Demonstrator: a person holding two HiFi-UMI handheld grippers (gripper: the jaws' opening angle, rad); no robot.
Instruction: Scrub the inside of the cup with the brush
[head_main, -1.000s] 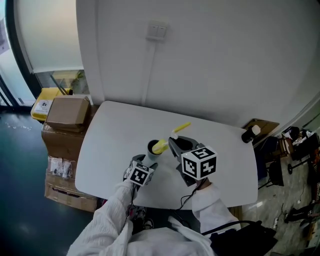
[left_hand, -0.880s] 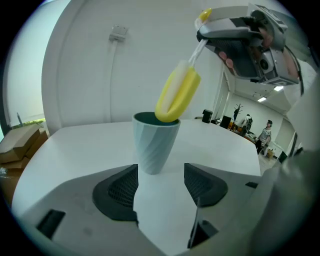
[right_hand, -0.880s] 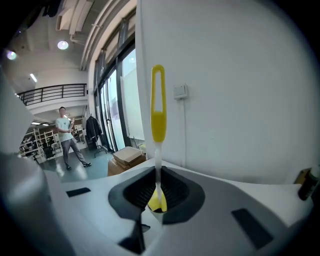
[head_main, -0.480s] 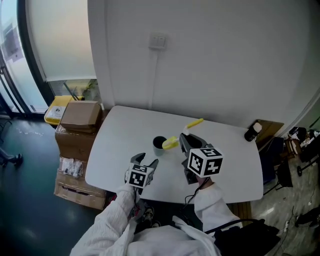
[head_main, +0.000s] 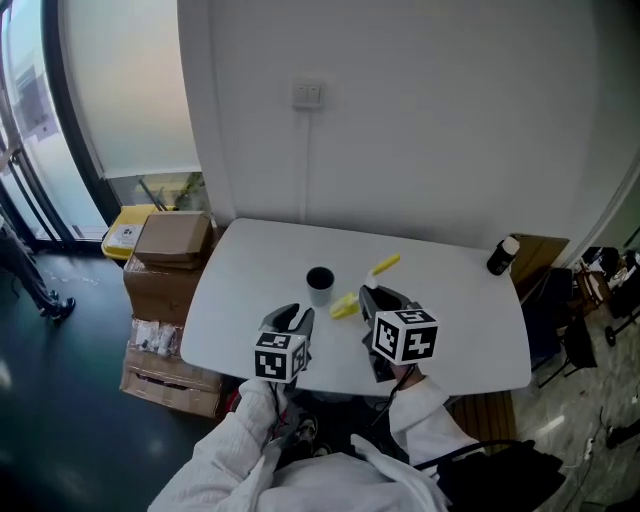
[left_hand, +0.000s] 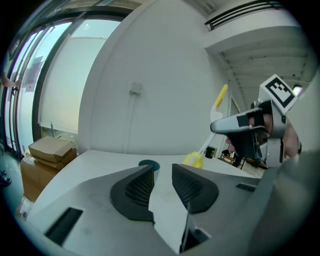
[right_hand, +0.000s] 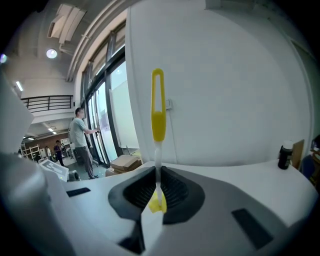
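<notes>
Though near windows (head_main: 30, 120), white table (head_main: 460, 320) (boxes (head_main: 170, 240) beside)

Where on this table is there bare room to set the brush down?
Left: bare table from the cup to the edge by the cardboard boxes. Right: bare from the brush to the dark bottle at the far corner. Crowded only at the near middle, around cup and brush head.

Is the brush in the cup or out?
Out. In the head view the brush has its yellow head beside the cup, clear of its rim; the right gripper grips its shaft.
</notes>
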